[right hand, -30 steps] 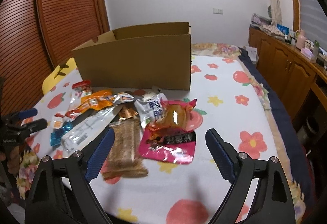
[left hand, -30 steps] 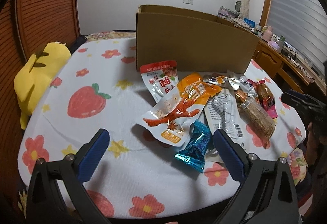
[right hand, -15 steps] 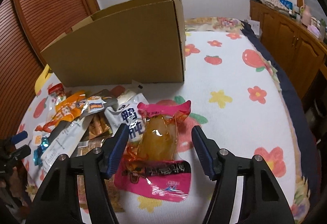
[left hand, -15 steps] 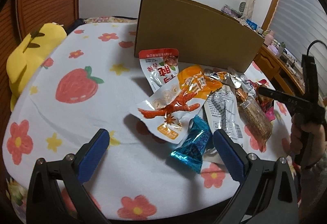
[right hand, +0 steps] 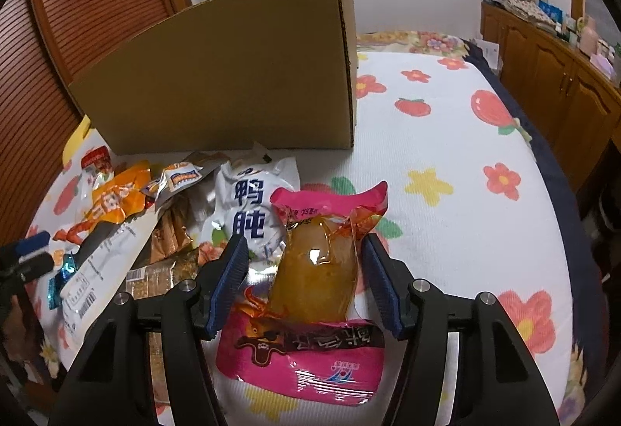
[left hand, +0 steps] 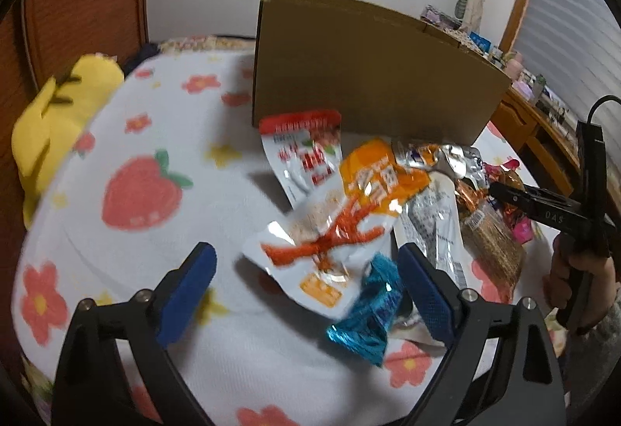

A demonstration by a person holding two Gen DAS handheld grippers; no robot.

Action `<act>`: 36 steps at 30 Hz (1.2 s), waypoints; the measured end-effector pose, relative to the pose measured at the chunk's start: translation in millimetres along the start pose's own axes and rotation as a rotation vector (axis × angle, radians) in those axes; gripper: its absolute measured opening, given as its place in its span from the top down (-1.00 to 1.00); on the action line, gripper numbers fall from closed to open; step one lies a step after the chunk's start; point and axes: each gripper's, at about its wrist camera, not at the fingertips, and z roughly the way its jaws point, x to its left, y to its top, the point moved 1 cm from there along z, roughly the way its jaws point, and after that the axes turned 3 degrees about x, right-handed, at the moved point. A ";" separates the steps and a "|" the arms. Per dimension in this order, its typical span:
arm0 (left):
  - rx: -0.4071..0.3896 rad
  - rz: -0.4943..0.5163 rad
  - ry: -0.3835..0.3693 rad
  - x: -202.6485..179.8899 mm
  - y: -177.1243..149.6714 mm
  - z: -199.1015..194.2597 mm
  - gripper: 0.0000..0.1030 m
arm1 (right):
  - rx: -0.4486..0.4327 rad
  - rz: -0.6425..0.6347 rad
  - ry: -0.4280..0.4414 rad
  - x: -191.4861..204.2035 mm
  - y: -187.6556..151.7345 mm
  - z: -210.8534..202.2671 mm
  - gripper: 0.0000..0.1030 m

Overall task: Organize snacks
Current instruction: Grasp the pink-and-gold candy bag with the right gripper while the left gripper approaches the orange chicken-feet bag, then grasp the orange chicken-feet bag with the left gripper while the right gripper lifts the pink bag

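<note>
The white pouch read "鸭肫", lying before the cardboard box. The right gripper straddled the pink snack packet, not yet touching; the left gripper was closing, wide, over the orange crayfish packet. Bare bedsheet lay free rightward.

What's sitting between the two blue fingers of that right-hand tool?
A clear packet of orange-yellow food with a pink top lies between the right gripper's fingers, over a flat pink packet. The right wrist view shows small gaps either side.
</note>
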 end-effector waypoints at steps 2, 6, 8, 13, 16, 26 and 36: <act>0.002 0.040 0.007 -0.9 9.5 0.0 -0.83 | -0.001 -0.004 -0.006 1.3 -0.5 0.1 -0.20; 0.022 0.127 0.000 -10.0 23.8 4.4 -0.83 | -0.001 -0.008 -0.008 1.8 0.0 1.1 -0.20; 0.044 0.168 -0.007 -16.2 28.8 10.1 -0.80 | -0.002 -0.009 -0.011 1.3 0.0 1.1 -0.21; 0.148 0.246 -0.035 -30.4 36.1 35.7 -0.48 | -0.003 -0.010 -0.012 1.8 -0.6 0.9 -0.20; 0.202 0.286 -0.040 -37.4 40.3 50.2 -0.47 | -0.003 -0.010 -0.012 1.8 -0.5 0.8 -0.21; 0.263 0.340 -0.053 -44.9 51.5 67.7 -0.31 | -0.003 -0.011 -0.012 1.4 -0.6 0.5 -0.21; 0.225 0.337 -0.123 -37.2 46.6 48.2 0.11 | -0.004 -0.005 -0.005 1.2 -0.6 0.9 -0.22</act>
